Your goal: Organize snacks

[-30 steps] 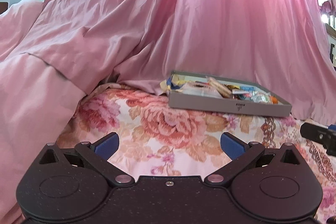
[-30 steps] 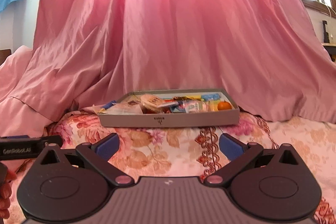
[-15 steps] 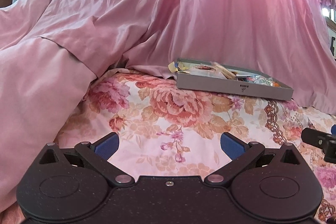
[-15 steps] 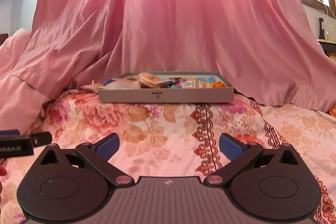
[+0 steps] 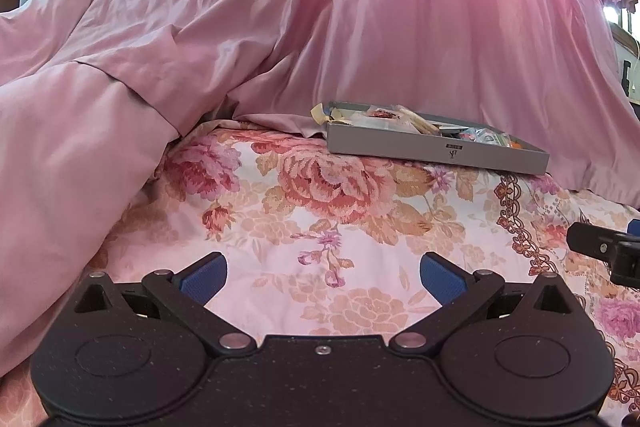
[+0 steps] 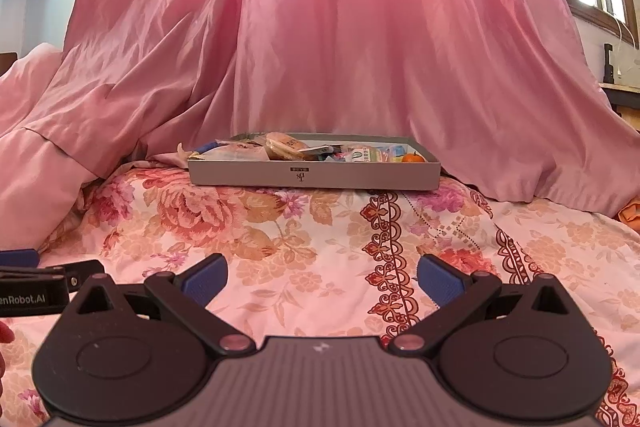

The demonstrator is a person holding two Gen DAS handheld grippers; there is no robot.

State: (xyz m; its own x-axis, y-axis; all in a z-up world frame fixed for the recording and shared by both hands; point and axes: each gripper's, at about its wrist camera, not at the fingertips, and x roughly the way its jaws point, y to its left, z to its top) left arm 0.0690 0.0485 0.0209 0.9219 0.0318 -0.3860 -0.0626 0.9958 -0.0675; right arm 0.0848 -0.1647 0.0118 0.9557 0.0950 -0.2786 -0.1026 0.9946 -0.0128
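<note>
We see a pink curtain (image 6: 360, 47) draped down behind the grey tray (image 6: 314, 177), which sits on the floral bedspread (image 6: 320, 247) at the curtain's foot. The tray holds a heap of wrapped snacks (image 6: 288, 149), with a small orange (image 6: 412, 157) at its right end. Well short of the tray, our left gripper (image 5: 322, 273) hangs over the bedspread with its blue pads spread wide and nothing between them. Our right gripper (image 6: 322, 273) faces the tray squarely, likewise released and empty, well apart from it.
</note>
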